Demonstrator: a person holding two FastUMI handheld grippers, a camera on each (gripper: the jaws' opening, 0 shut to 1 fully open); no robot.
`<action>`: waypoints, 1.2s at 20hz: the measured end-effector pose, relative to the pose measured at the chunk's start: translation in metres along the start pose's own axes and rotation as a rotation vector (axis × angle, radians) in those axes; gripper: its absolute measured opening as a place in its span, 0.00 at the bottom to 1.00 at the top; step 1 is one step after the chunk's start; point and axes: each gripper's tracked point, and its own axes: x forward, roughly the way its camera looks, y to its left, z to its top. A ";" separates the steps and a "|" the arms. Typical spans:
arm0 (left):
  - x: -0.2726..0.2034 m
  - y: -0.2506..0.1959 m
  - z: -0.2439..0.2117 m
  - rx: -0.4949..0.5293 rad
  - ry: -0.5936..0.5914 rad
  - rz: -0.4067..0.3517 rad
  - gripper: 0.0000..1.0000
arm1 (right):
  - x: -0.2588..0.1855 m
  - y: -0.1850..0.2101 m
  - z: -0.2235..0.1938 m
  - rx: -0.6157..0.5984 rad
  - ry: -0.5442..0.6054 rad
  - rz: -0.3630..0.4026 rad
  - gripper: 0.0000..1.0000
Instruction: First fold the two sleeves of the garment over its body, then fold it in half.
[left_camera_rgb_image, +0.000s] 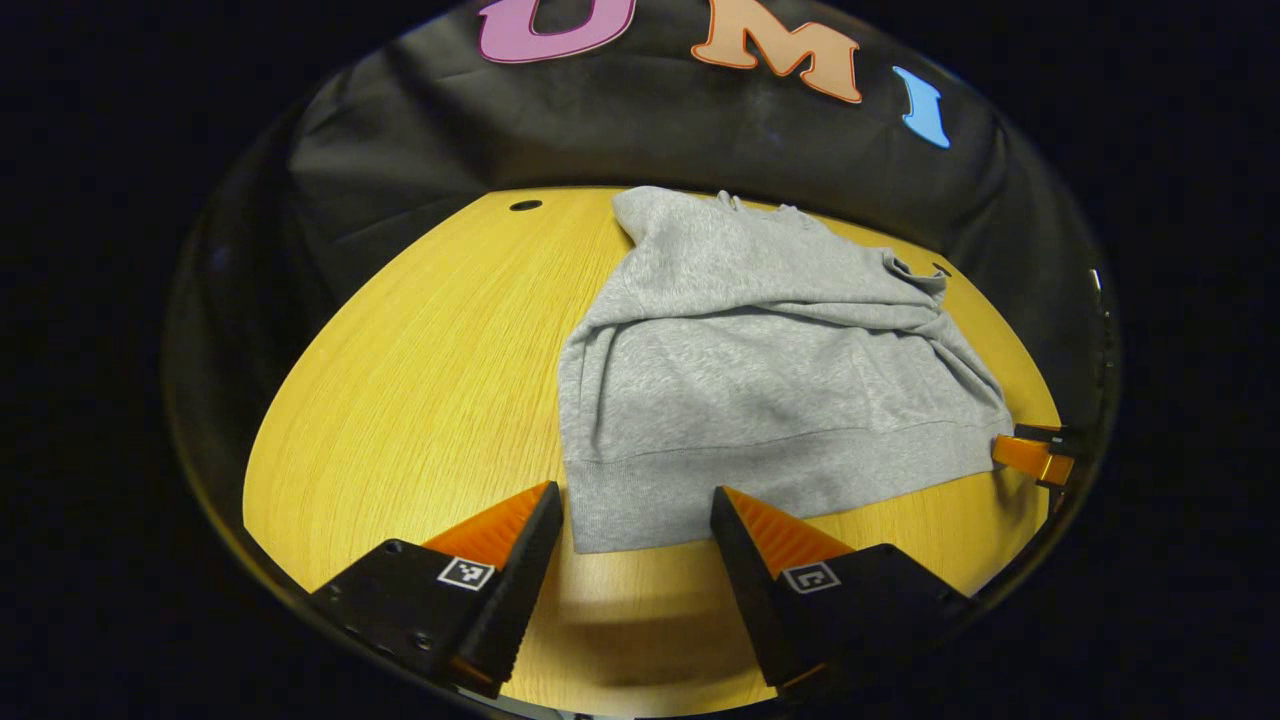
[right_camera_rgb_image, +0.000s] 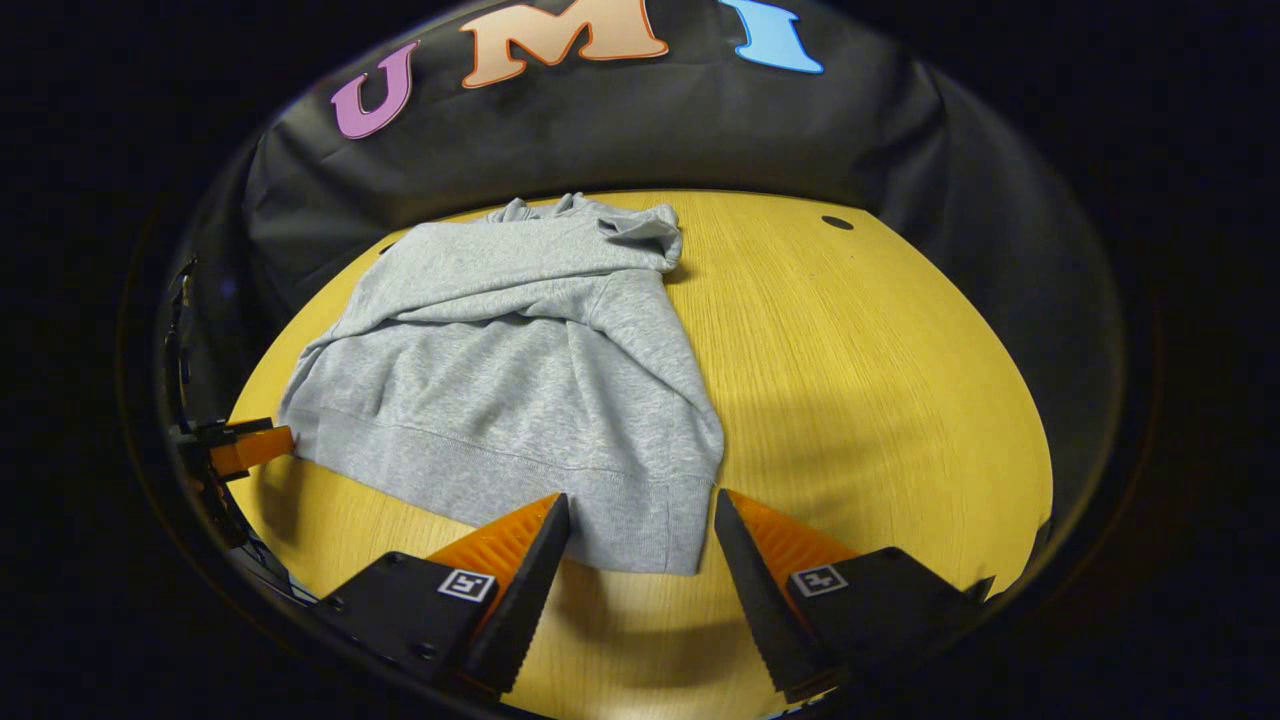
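**Grey sweatshirt with sleeves folded in, both grippers open at its hem corners**

Left gripper view: the left gripper stands wide open and holds nothing. Its two fingers straddle the near left corner of the grey sweatshirt, at the ribbed hem; the hem edge lies between the fingertips, and whether either finger touches the cloth cannot be told. The sweatshirt lies flat on the yellow wooden worktop, its body stretching away from the gripper towards the booth's black cloth wall. Folds of cloth run across the chest, where a sleeve lies over the body. At the right edge of this view, the right gripper shows beside the far hem corner, close to the cloth; contact cannot be judged.

Right gripper view: the right gripper is likewise wide open and empty. Its fingers frame the near right hem corner of the sweatshirt, which reaches into the gap between them. A sleeve lies folded over the body along the right side, and the collar end lies bunched at the far edge of the worktop. The left gripper appears at the left edge, beside the opposite hem corner. A small dark hole marks the worktop near its far rim.
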 end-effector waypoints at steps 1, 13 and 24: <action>0.000 0.000 0.001 0.001 -0.002 -0.004 0.84 | 0.000 0.001 0.000 -0.003 0.000 0.007 0.90; 0.007 -0.018 0.005 -0.074 -0.014 -0.100 0.02 | -0.003 0.017 0.001 0.047 0.053 0.054 0.16; 0.000 -0.025 0.033 -0.226 -0.023 -0.099 0.00 | -0.015 0.018 0.029 0.124 0.013 0.075 0.04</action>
